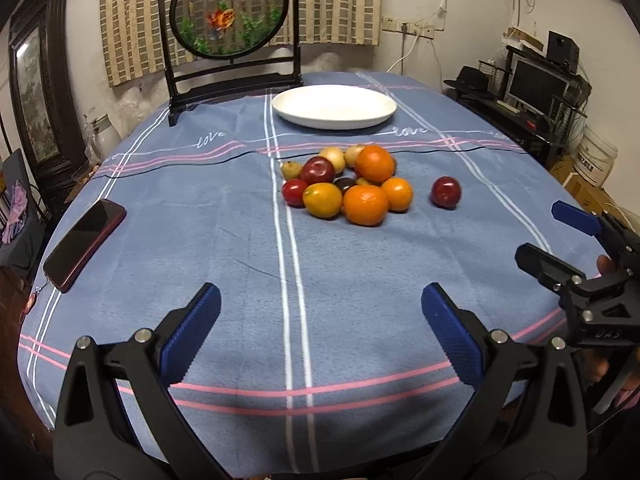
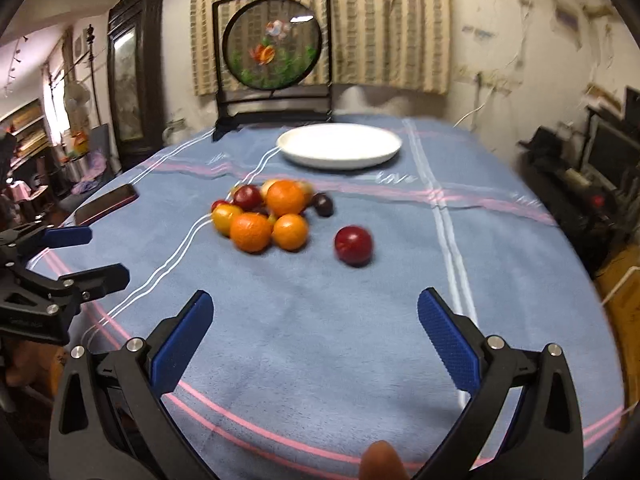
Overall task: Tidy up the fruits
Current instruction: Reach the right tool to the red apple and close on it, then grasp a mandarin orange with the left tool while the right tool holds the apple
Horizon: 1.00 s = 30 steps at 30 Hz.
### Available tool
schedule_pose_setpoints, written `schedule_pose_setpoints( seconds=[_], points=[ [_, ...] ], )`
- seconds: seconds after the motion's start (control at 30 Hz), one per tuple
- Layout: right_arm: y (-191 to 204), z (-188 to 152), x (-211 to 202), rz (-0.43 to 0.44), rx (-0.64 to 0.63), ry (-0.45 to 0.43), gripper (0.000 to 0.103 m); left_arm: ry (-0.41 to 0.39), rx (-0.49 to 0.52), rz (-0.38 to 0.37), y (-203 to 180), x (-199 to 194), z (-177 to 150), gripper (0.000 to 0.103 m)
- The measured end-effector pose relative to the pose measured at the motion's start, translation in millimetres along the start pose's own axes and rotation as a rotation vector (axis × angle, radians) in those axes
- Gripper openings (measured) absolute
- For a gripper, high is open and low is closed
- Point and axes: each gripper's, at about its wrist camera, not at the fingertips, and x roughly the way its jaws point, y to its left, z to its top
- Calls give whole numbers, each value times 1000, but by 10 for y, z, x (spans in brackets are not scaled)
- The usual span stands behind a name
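Note:
A pile of fruit [image 1: 347, 184] lies mid-table: oranges, a yellow lemon, red plums and small pale fruits; it also shows in the right wrist view [image 2: 269, 216]. One red plum [image 1: 445, 192] [image 2: 353, 245] sits apart to the right of the pile. A white plate [image 1: 334, 106] [image 2: 340, 145] stands empty behind the fruit. My left gripper [image 1: 320, 320] is open and empty above the near cloth. My right gripper [image 2: 316, 328] is open and empty, short of the lone plum; it also appears at the right of the left wrist view [image 1: 554, 236].
A dark phone [image 1: 85, 243] [image 2: 107, 205] lies near the left table edge. A framed goldfish screen [image 1: 232, 28] [image 2: 273, 52] stands at the back. The blue striped tablecloth [image 1: 224, 240] covers the round table. Shelves and a monitor [image 1: 536, 86] stand at the right.

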Motion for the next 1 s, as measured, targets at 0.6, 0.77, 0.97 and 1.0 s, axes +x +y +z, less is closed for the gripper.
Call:
schedule_pose_setpoints(
  seconds=[0.6, 0.77, 0.97, 1.0],
  points=[
    [-279, 502, 1039, -12, -49, 220, 73, 45, -28, -82, 197, 720, 326, 101],
    [-318, 484, 1283, 9, -48, 279, 64, 49, -24, -102, 176, 829, 418, 101],
    [-457, 465, 1353, 52, 20, 305, 41, 67, -10, -127, 92, 920, 468, 101],
    [-472, 457, 1330, 57, 30, 302, 41, 69, -5, -132, 71, 927, 472, 101]
  ],
)
